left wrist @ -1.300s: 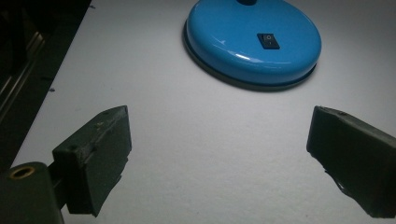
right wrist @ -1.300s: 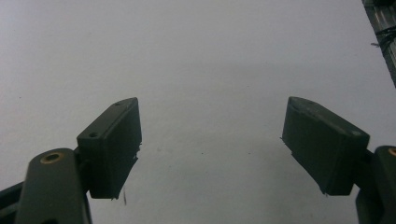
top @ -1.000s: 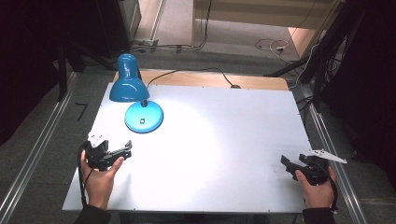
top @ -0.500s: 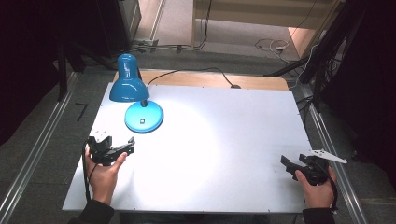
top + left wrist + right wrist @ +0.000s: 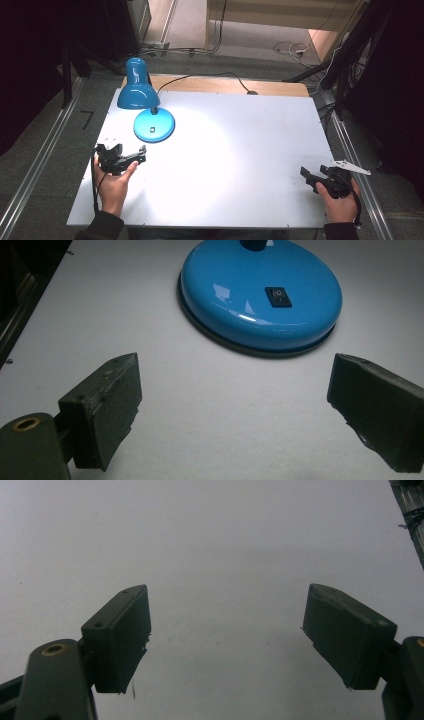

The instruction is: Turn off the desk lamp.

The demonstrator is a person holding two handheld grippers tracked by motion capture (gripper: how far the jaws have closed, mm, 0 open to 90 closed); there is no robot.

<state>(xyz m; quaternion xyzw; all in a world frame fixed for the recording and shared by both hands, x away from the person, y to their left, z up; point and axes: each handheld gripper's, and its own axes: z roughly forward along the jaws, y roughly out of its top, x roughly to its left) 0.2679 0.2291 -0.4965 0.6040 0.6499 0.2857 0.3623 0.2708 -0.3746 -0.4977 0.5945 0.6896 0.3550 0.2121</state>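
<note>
Left gripper [image 5: 131, 156] sits at the near-left of the bench [image 5: 240, 150], fingers [image 5: 107, 405] spread wide and holding nothing, pointed at the lamp [image 5: 147, 107]. That blue lamp stands at the far-left of the bench, lit, its shade tipped down over the round base [image 5: 260, 292], black switch [image 5: 278, 296] on top of the base. The base lies just ahead of the left gripper, not touching. Over at the near-right corner, the right gripper [image 5: 312, 177] is in hand too, fingers [image 5: 120, 635] wide apart and empty, bare white bench between them. The lamp's cord [image 5: 210, 77] trails off the far edge.
</note>
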